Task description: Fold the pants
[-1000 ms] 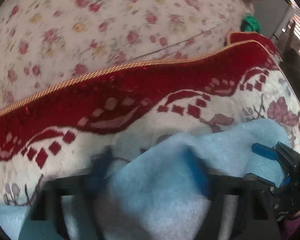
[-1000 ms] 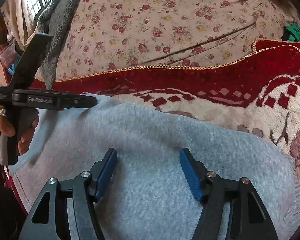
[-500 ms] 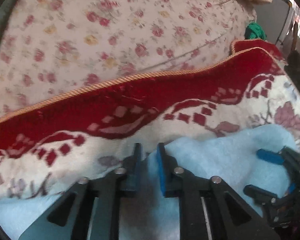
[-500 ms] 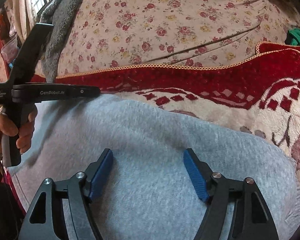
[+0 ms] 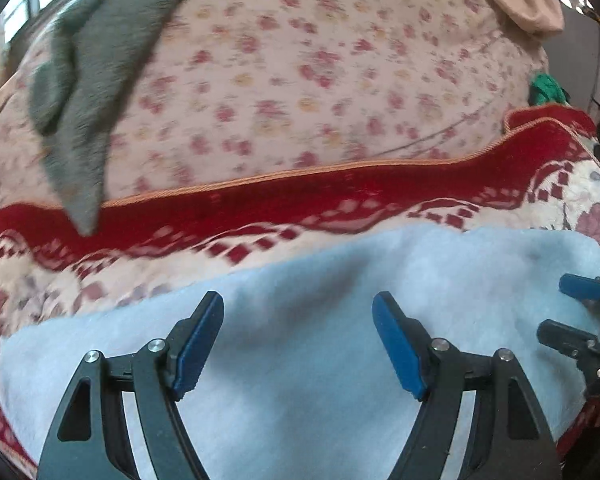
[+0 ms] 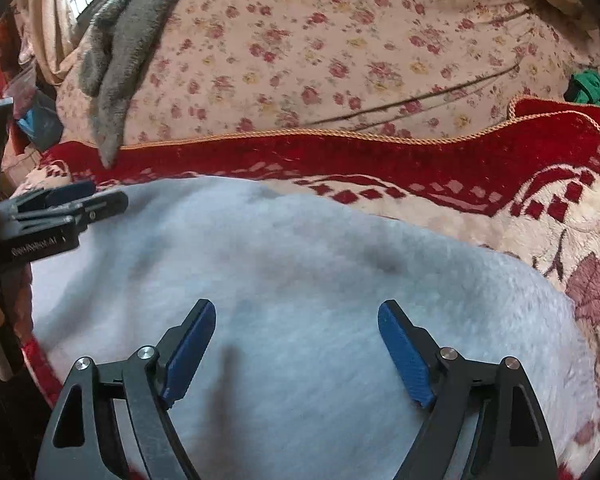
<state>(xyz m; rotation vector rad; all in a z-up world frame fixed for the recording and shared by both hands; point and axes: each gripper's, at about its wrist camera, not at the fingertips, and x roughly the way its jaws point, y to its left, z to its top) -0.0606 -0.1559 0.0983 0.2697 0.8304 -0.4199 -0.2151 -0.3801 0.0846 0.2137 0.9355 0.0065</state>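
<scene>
Left wrist view: the left gripper (image 5: 298, 340) fills the lower part of the frame, its two black arms ending in blue pads (image 5: 198, 346) that stand wide apart. Its jaws have just been opening, and nothing is pinched between them; the cloth only shows behind the gap. That cloth is the pants (image 5: 320, 360), pale blue-grey and fleecy, lying folded in a broad flat shape across the lower half of the frame. They rest on a blanket (image 5: 340, 200) with a deep red border, cream centre and orange cord trim, which runs as a band across the middle. Above it, in the upper half, lies a floral sheet (image 5: 300, 80) with small pink and yellow roses. A grey fuzzy cloth (image 5: 84, 80) hangs over the sheet at upper left. A small green item (image 5: 544, 88) sits at the right edge. The right gripper (image 5: 568, 308) pokes in from the lower right, over the edge of the pants.

Right wrist view: the right gripper (image 6: 296, 350) is at the bottom centre, its blue pads spread wide with only the pants (image 6: 300, 280) showing behind them. Its jaws have also just been opening, and they grip nothing. The pants cover the middle and lower frame. The left gripper (image 6: 86, 202) reaches in from the left edge, above the far left part of the pants. The blanket (image 6: 380, 164), floral sheet (image 6: 340, 40) and grey fuzzy cloth (image 6: 120, 60) lie beyond, in the upper half.
</scene>
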